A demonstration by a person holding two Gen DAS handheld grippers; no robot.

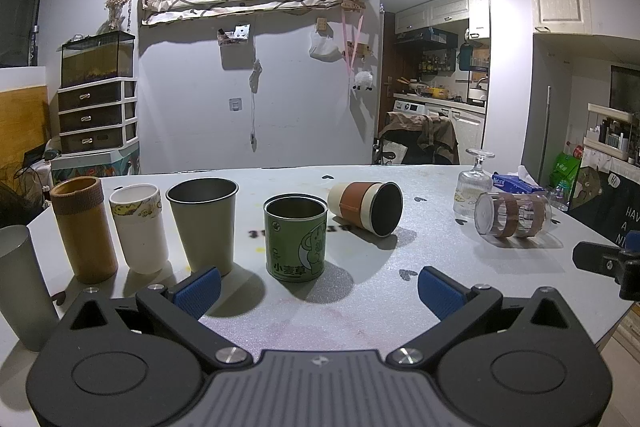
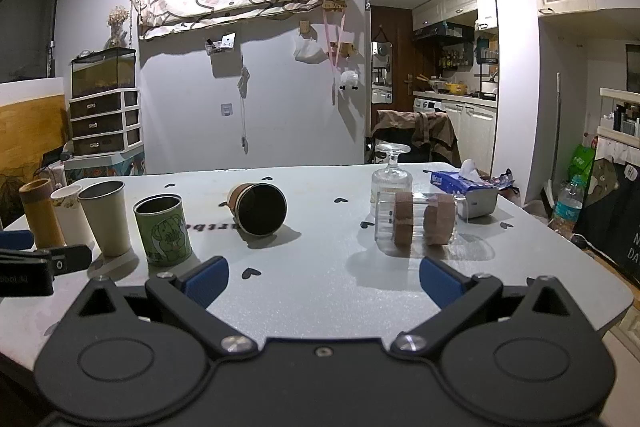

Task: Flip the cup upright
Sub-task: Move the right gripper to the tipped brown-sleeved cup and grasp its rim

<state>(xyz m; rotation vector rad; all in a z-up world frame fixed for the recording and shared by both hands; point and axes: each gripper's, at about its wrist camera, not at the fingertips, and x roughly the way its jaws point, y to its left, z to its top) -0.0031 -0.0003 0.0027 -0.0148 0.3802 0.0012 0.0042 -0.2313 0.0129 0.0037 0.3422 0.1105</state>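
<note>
My left claw [image 1: 318,287] hangs low in the frame with its blue pads spread wide and nothing between them; my right claw [image 2: 324,277] is the same, gaping and empty over the bench [image 2: 320,299]. Just past my left pads, at centre frame, stands a green tin [image 1: 296,239] printed with the characters 小麦草 and a cartoon animal, its mouth up and nothing visible inside. Left of it stand a grey metal tumbler [image 1: 204,223], a white cup [image 1: 140,227], a brown tube [image 1: 82,227] and, at the left edge, a frosted cup [image 1: 22,283]. Behind the tin, black lettering on the bench is partly hidden and unreadable. Beyond, the brown-banded cup [image 1: 366,205] lies on its side, dark mouth facing me. At right, a clear banded glass [image 2: 416,223] also lies sideways, with an inverted stemmed glass [image 2: 392,171] and a blue tissue box [image 2: 464,187] farther back.
</note>
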